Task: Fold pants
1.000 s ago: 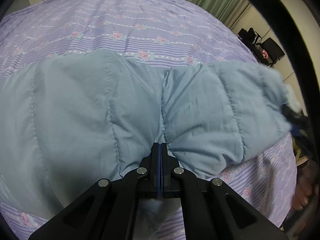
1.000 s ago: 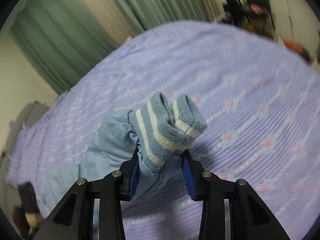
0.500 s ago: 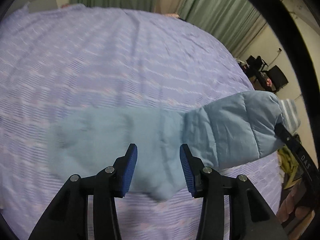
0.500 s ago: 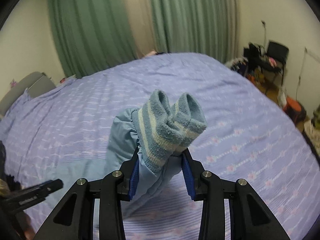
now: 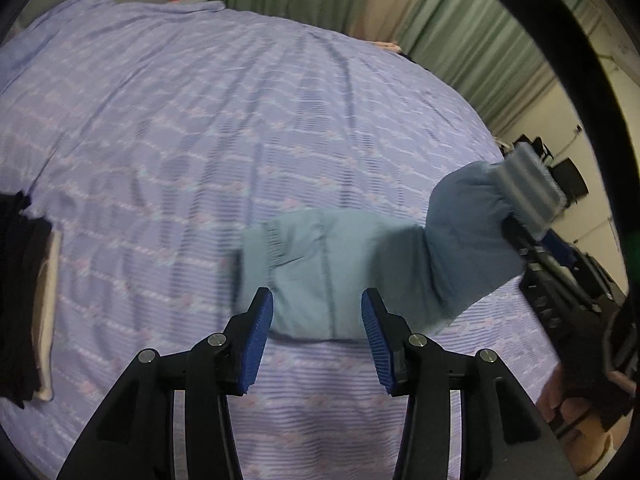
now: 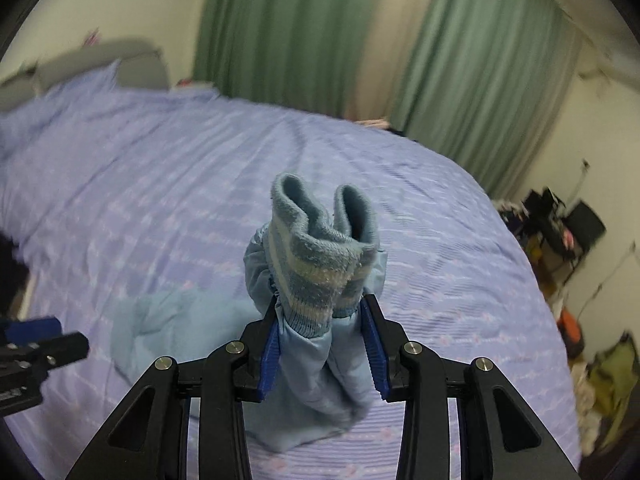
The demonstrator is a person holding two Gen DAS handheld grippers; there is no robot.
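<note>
On a lilac floral bed point(image 5: 168, 128), the left tool point(image 5: 317, 320) is hovering wide open and empty over the waist end of the light blue pants point(image 5: 320, 272), beside a dark clothes stack point(image 5: 20, 300). The right tool point(image 6: 323, 344) is gripping both striped cuffs point(image 6: 320, 256), lifting the legs. The fold looks midway; next, the cuffs likely need carrying over onto the waistband. A second ago the left tool was clamped on the fabric; it has since released and backed off.
</note>
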